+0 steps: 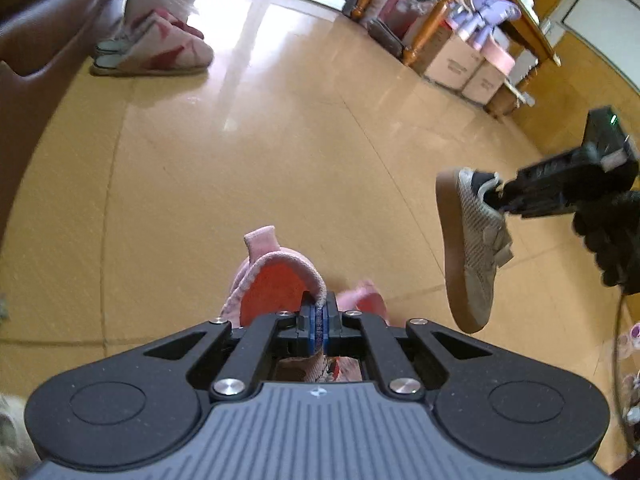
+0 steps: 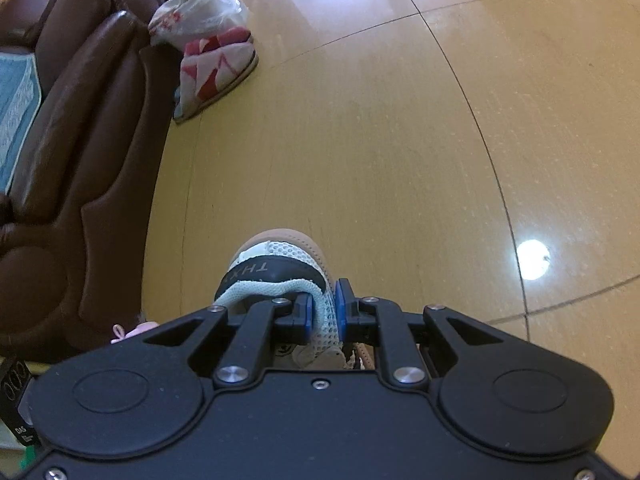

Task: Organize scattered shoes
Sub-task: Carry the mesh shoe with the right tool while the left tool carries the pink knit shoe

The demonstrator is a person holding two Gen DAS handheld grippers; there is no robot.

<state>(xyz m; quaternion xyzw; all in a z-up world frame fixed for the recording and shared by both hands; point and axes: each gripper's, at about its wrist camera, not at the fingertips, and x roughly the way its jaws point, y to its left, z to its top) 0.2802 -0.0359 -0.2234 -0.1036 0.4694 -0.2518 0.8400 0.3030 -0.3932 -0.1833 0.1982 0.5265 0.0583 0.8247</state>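
Note:
My left gripper (image 1: 319, 322) is shut on the collar of a pink knit shoe (image 1: 272, 276) with a red lining, held above the floor. My right gripper (image 2: 323, 316) is shut on the collar of a grey mesh sneaker (image 2: 276, 268) with a tan sole. In the left wrist view that sneaker (image 1: 472, 248) hangs toe down from the right gripper (image 1: 500, 200) at the right. A pair of white and red slippers (image 1: 160, 50) sits on the floor by the sofa, also in the right wrist view (image 2: 216, 68).
A brown leather sofa (image 2: 80, 140) runs along the left. A plastic bag (image 2: 200, 4) lies behind the slippers. A wooden table (image 1: 440, 12) with boxes (image 1: 460, 60) and shoes under it stands at the far right. The tan tiled floor (image 1: 260, 160) lies between them.

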